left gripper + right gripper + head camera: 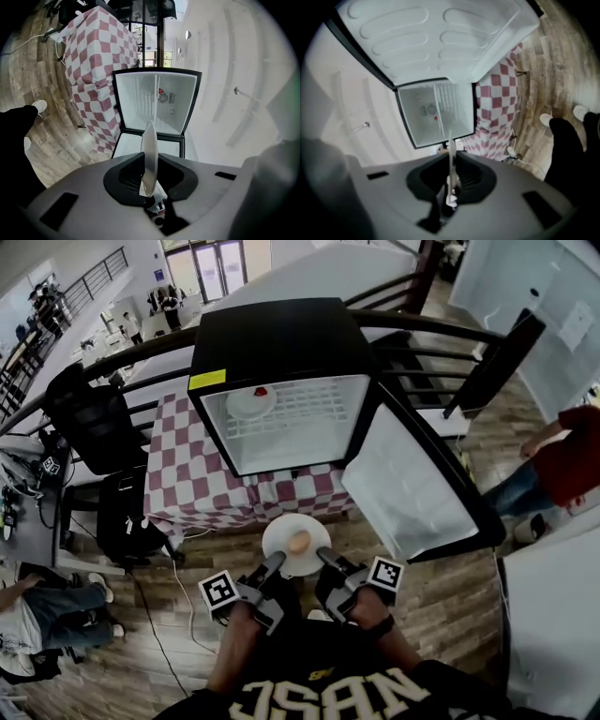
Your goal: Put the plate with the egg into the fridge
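the left gripper (273,565) and right gripper (322,558) each pinched a rim of the plate (280,537), which wanted carrying level into the open fridge (272,334) lest the egg (298,543) roll.

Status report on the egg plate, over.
Left gripper and right gripper shut on plate rim. Egg on plate, short of the open fridge. Nothing between; another plate on shelf.

Large shirt lettering (328,699), yellow fridge label (208,380), neither legible
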